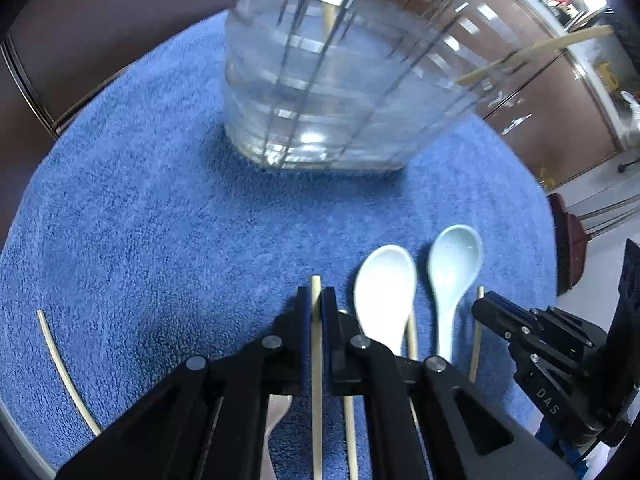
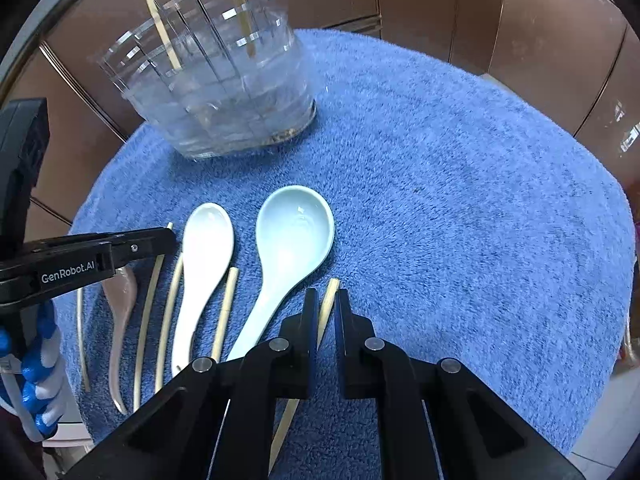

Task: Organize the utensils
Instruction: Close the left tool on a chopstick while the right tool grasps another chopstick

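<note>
My left gripper (image 1: pixel 317 296) points down at the blue towel (image 1: pixel 160 220) and is shut on a pale chopstick (image 1: pixel 316 320) that runs between its pads. Just to its right lie a white spoon (image 1: pixel 384 292) and a light blue spoon (image 1: pixel 454 264). My right gripper (image 2: pixel 326 296) is shut on another chopstick (image 2: pixel 329 300), right of the light blue spoon (image 2: pixel 294 236). In the right wrist view the left gripper (image 2: pixel 168 236) reaches in from the left, beside the white spoon (image 2: pixel 206 248). A pink spoon (image 2: pixel 122 312) lies partly under it.
A clear slotted organizer (image 2: pixel 224 100) stands at the far side of the towel with chopsticks (image 2: pixel 160 24) upright in it. Several loose chopsticks (image 2: pixel 226 312) lie among the spoons, and one (image 1: pixel 60 368) lies apart at the left. Brown cabinets stand behind. A gloved hand (image 2: pixel 40 380) holds the left gripper.
</note>
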`<action>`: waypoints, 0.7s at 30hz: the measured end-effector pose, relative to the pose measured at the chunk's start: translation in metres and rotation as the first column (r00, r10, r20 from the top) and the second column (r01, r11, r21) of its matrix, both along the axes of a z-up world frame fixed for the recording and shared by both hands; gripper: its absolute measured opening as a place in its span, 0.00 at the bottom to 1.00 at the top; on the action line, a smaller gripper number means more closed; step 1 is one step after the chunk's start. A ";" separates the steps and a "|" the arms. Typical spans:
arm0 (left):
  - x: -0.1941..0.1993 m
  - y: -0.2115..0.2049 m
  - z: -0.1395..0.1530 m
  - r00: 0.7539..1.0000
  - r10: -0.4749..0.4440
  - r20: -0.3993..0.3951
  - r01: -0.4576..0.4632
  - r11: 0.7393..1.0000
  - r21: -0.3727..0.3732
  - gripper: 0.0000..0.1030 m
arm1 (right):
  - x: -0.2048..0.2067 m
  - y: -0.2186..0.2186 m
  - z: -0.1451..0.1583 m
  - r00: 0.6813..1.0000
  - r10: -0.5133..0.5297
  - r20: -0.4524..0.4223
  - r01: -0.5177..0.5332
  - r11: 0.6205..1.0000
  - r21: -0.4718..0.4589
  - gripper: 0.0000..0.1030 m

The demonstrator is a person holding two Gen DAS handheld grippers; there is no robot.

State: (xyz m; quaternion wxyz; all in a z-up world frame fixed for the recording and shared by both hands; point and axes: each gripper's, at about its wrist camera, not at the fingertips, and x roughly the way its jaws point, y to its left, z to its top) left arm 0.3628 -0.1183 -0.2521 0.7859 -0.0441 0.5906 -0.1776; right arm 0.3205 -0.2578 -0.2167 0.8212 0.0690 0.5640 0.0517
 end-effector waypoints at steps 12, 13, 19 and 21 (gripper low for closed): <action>-0.057 0.033 0.070 0.975 0.042 0.218 -0.018 0.994 -0.112 0.04 | -0.072 0.004 0.068 0.967 0.038 0.250 -0.034 0.999 -0.022 0.06; -0.067 0.031 0.074 0.972 0.047 0.232 -0.020 0.993 -0.115 0.04 | -0.082 0.005 0.077 0.960 0.036 0.279 -0.031 0.999 -0.021 0.06; -0.097 0.042 0.112 0.939 0.077 0.335 -0.028 0.988 -0.149 0.04 | -0.113 0.012 0.109 0.924 0.028 0.381 -0.016 0.999 -0.035 0.05; -0.107 0.044 0.121 0.927 0.086 0.364 -0.029 0.987 -0.161 0.04 | -0.125 0.017 0.117 0.913 0.025 0.408 -0.010 0.999 -0.038 0.05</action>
